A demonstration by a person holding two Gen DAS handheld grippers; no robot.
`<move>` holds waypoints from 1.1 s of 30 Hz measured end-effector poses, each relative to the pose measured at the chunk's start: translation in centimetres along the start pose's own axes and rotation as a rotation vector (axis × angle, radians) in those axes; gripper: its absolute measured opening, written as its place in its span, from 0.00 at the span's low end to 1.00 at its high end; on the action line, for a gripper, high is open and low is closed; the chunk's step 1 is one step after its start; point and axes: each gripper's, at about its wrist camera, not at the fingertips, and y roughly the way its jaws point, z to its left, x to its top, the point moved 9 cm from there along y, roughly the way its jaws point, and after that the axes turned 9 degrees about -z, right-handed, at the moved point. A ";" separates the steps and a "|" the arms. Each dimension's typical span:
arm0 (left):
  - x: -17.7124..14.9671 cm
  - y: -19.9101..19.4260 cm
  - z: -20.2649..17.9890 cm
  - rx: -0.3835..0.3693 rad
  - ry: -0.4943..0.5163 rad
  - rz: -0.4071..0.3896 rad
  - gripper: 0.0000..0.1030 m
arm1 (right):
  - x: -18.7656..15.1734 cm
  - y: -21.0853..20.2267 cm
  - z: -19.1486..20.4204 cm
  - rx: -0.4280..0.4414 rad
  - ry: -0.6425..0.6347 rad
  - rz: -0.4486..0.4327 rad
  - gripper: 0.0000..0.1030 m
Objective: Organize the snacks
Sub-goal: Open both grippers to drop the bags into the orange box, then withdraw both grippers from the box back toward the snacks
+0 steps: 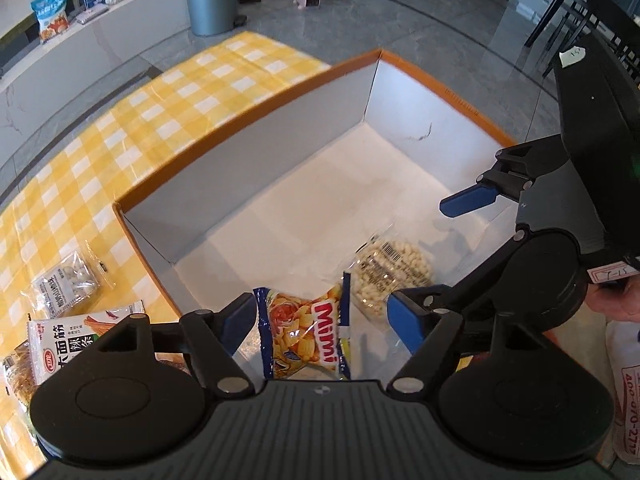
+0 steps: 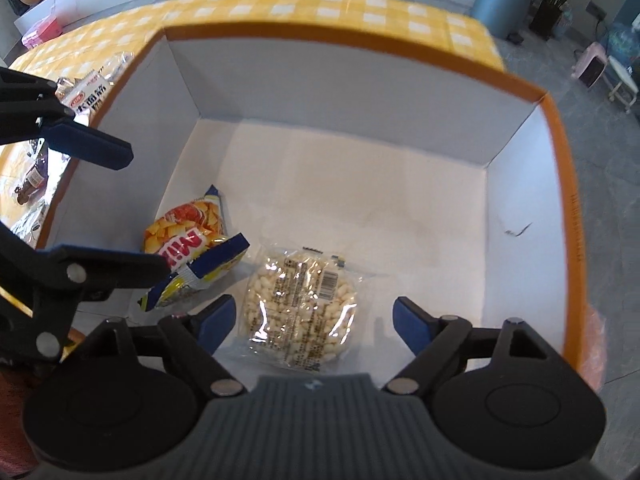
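In the left wrist view, the left gripper (image 1: pixel 322 326) points down into a big box (image 1: pixel 256 136) with orange edges and white walls. Its 2 blue fingers (image 1: pixel 404 320) stand wide apart. The Mimi chip bag (image 1: pixel 304 336) sits between them on the box floor, and the fingers do not squeeze it. Just beside it lies a clear bag of puffed rice (image 1: pixel 394 276). The right gripper (image 1: pixel 432 248) comes in from the right, over the rice bag. The box stands on a yellow checked cloth (image 1: pixel 152 112). On the cloth, left of the box, lie a red and white snack pack (image 1: pixel 68 340) and a small clear pack (image 1: pixel 68 280).

In the right wrist view, the right gripper (image 2: pixel 314 320) hangs over the clear bag of puffed rice (image 2: pixel 300 304). Its 2 fingers (image 2: pixel 412 320) are wide apart, 1 on each side of the bag, not pressing it. The Mimi chip bag (image 2: pixel 192 248) lies to the left, near the box (image 2: pixel 340 92) wall. The left gripper (image 2: pixel 136 208) reaches in from the left, open too.
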 end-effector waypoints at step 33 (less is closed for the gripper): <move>-12.4 -17.8 6.1 0.308 -0.303 -0.567 0.84 | -2.9 -13.4 14.1 -0.199 0.008 -0.739 0.79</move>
